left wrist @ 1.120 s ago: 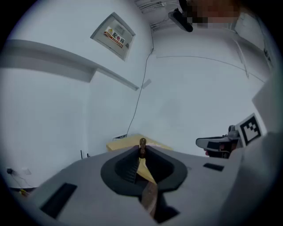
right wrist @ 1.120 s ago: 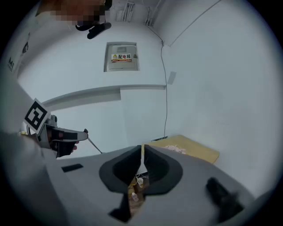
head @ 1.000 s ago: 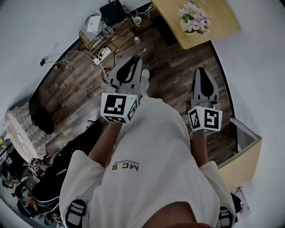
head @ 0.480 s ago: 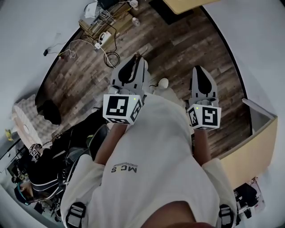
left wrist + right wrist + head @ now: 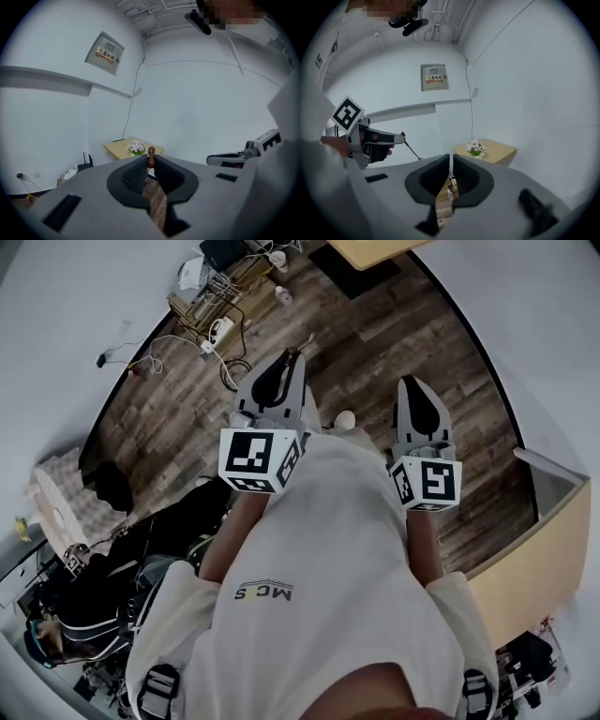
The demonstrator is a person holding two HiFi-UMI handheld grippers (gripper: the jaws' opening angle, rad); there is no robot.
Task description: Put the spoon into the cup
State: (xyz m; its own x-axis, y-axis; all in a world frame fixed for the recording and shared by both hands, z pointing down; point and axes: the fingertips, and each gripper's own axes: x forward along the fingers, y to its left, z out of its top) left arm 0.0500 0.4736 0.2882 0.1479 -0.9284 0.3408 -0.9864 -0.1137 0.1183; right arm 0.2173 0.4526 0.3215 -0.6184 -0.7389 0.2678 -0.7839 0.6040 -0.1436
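Head view: we hold left gripper and right gripper forward, side by side, above the wooden floor. Left gripper view: jaws clamp the spoon at its brown knobbed end. Right gripper view: jaws together, empty.

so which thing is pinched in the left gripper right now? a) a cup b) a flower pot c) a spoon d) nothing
c: the left gripper has its jaws closed on the spoon, whose brown handle end pokes up between their tips.
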